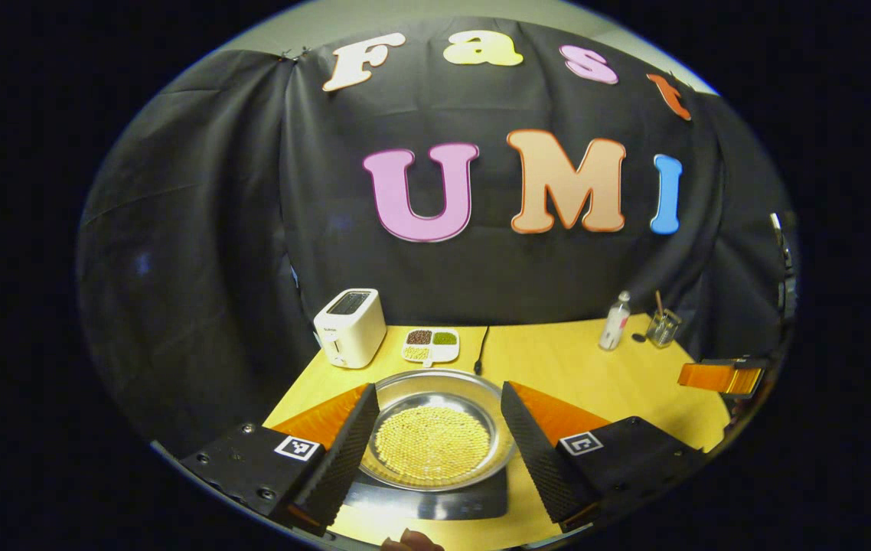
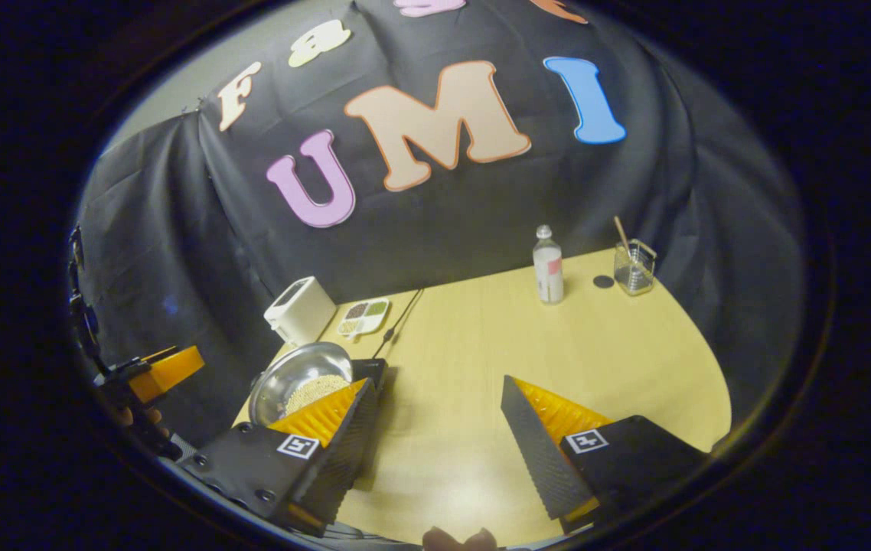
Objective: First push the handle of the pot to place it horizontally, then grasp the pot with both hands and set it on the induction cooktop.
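Already the shiny steel pot of yellow beans (image 1: 435, 428) sits on the black induction cooktop (image 1: 435, 501), lower centre; left gripper (image 1: 435, 451) and right gripper (image 2: 435, 436) spread, empty.

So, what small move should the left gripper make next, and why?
Probably draw the left gripper straight back, jaws kept open. The pot already seems to sit on the cooktop, and the open jaws flank it without gripping.

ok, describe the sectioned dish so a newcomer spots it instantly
Start at the white toaster at the yellow table's back-left corner. Right beside it lies the small white sectioned dish, behind the steel pot. It alone has compartments, filled with brown, green and pale contents.
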The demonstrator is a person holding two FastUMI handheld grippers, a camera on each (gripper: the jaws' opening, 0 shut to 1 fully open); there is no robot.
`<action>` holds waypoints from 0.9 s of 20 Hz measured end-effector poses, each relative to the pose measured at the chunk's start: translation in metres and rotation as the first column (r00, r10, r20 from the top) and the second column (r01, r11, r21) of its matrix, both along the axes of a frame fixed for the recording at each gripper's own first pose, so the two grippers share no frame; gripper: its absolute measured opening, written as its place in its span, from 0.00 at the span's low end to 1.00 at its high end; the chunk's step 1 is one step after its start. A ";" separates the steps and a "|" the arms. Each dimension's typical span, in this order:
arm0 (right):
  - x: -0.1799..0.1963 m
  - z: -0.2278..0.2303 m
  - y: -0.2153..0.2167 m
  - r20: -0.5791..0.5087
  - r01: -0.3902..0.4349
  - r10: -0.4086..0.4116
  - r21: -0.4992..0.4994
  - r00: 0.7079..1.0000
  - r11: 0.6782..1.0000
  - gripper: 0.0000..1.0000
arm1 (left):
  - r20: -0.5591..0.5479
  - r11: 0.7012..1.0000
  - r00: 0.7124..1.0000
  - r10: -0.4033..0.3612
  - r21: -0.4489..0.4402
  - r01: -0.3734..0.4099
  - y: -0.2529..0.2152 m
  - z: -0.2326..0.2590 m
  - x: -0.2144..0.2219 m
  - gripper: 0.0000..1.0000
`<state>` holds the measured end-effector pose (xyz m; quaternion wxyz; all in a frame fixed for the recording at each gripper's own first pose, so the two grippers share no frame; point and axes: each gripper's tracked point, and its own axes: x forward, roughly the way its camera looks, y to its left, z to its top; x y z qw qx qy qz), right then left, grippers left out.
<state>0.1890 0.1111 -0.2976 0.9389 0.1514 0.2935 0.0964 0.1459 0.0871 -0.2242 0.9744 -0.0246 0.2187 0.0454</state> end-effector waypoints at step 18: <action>-0.114 0.252 -0.053 0.529 0.164 -0.078 -0.116 0.845 0.980 0.93 | 0.395 0.993 0.912 -0.112 0.008 0.119 -0.063 0.186 -0.092 1.00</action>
